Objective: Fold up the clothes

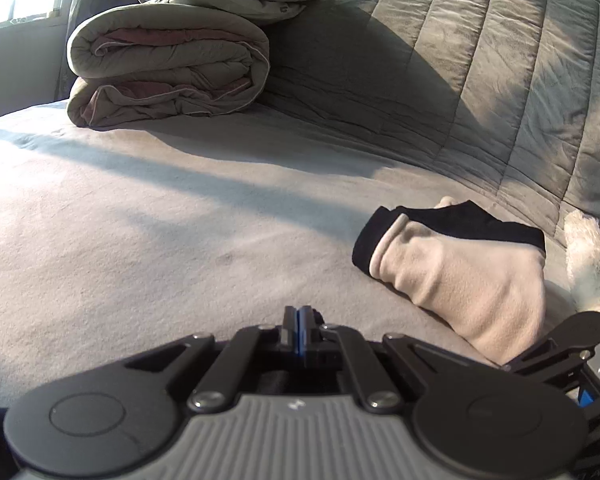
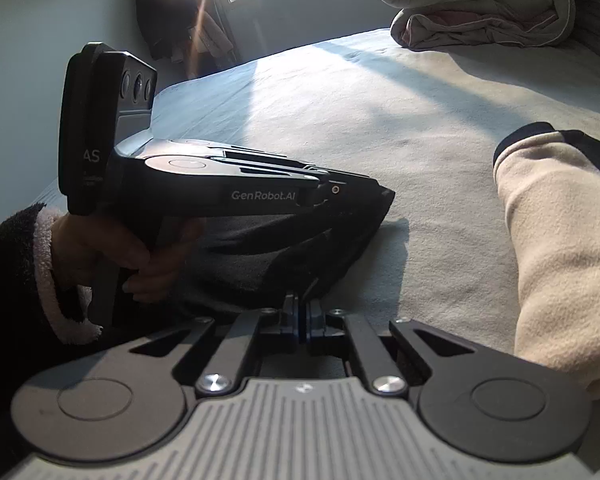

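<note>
Both sets of jaws stand closed. The left gripper (image 1: 302,330) shows its two fingers pressed flat together over the bed sheet (image 1: 140,240); in the right wrist view its tip meets the edge of a dark garment (image 2: 300,248), but whether cloth is pinched between the fingers cannot be told. The right gripper (image 2: 303,320) has its fingers drawn together right at the near edge of the same dark garment; a grip on the fabric cannot be confirmed there either.

The dark garment lies crumpled on the sheet between the two grippers. A hand (image 2: 112,252) in a fuzzy dark sleeve with a pale cuff (image 2: 48,276) holds the left gripper's handle. A beige garment with dark trim (image 1: 460,276) lies on the sheet to the right of both grippers. A folded duvet (image 1: 168,72) sits at the far end of the bed, against a quilted grey cover (image 1: 500,80).
</note>
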Demonstrator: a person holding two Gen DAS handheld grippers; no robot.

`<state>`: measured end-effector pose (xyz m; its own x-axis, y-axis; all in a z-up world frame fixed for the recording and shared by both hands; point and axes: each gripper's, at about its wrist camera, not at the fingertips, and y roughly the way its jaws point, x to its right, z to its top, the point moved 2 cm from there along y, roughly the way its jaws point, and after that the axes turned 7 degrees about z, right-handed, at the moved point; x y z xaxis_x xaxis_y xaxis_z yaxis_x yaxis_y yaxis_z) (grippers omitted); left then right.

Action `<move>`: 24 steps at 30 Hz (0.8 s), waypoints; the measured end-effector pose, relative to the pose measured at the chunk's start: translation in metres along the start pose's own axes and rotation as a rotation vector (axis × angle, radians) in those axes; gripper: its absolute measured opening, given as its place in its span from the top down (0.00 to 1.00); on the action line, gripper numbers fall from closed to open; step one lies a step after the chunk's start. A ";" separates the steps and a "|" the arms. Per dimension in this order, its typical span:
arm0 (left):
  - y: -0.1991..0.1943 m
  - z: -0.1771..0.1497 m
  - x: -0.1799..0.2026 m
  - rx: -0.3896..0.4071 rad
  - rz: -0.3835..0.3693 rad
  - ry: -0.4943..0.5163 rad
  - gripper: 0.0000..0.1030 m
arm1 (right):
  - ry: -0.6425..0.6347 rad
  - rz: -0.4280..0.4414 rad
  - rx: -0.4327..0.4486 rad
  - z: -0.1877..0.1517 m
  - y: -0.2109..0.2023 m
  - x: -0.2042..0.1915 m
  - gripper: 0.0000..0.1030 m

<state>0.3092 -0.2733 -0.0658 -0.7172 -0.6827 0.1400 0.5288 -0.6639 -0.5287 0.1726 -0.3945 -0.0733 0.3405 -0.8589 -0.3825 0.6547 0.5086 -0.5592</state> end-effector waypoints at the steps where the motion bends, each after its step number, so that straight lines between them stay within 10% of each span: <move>1: -0.002 0.002 -0.002 0.023 0.010 -0.020 1.00 | 0.002 -0.013 0.016 0.001 -0.005 0.000 0.96; 24: 0.025 -0.013 -0.003 -0.026 0.065 -0.046 0.97 | -0.090 -0.091 0.101 0.014 -0.016 -0.017 0.88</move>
<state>0.3185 -0.2833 -0.0904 -0.6600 -0.7376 0.1429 0.5610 -0.6103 -0.5593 0.1656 -0.3886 -0.0474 0.3330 -0.9052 -0.2642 0.7484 0.4241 -0.5099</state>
